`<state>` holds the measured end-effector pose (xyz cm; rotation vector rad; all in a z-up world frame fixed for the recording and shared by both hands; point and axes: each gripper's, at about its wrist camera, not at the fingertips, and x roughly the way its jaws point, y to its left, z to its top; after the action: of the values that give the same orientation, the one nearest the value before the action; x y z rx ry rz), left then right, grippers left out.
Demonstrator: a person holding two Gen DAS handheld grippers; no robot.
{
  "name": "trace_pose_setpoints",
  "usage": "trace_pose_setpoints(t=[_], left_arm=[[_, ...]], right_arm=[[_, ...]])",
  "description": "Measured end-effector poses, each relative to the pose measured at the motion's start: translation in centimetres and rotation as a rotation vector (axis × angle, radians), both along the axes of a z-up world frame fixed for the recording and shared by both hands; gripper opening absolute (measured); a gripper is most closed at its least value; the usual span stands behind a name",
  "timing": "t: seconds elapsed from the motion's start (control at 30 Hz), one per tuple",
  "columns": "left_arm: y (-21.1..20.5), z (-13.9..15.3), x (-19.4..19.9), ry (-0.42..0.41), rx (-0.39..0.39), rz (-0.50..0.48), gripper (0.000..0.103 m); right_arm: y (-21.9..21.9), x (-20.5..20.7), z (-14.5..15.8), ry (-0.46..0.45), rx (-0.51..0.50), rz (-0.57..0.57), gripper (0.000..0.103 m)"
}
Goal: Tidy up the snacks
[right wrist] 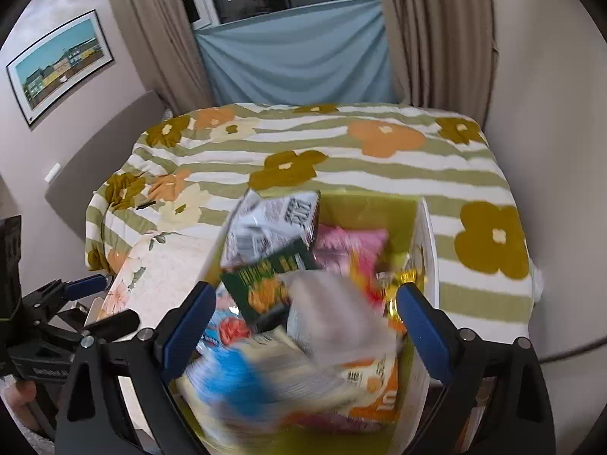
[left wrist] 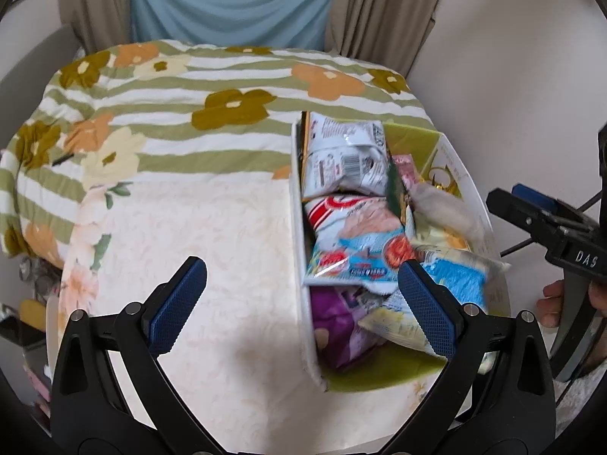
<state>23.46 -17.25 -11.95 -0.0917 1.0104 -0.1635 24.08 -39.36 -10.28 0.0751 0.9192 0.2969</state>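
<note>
A white box with a green inside stands on the table, filled with several snack packets. A white packet lies at its far end, a red, white and blue one in the middle, and a purple one nearest. My left gripper is open above the box's left wall, nothing between its fingers. My right gripper is open over the box. A blurred whitish packet shows between its fingers, clear of both pads, above a green packet and an orange one.
The table wears a pale flowered cloth left of the box. A bed with a striped, flowered blanket lies behind it, with curtains and a wall beyond. Dark clutter sits off the table's left edge. A hand holds the right gripper.
</note>
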Motion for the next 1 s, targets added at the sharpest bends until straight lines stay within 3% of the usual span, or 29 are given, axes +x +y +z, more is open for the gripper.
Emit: trace_pose_setpoints(t=[0.2, 0.33, 0.5, 0.73, 1.0], left_arm=[[1.3, 0.2, -1.3, -0.006, -0.011, -0.019, 0.1], [2.4, 1.9, -2.8, -0.048, -0.014, -0.039, 0.1], [4.2, 5.6, -6.0, -0.13, -0.003, -0.048, 0.1], [7.2, 10.7, -12.5, -0.309, 0.056, 0.004, 0.102], [8.9, 12.2, -17.6, -0.417, 0.096, 0.023, 0.102]], right_arm=[[0.2, -2.8, 0.5, -0.046, -0.044, -0.061, 0.095], [0.7, -4.9, 2.1, -0.076, -0.047, -0.108, 0.095], [2.4, -8.2, 4.3, -0.118, -0.051, -0.141, 0.095], [5.8, -13.7, 8.3, -0.22, -0.083, -0.196, 0.095], [8.9, -18.8, 9.8, -0.275, -0.127, -0.231, 0.098]])
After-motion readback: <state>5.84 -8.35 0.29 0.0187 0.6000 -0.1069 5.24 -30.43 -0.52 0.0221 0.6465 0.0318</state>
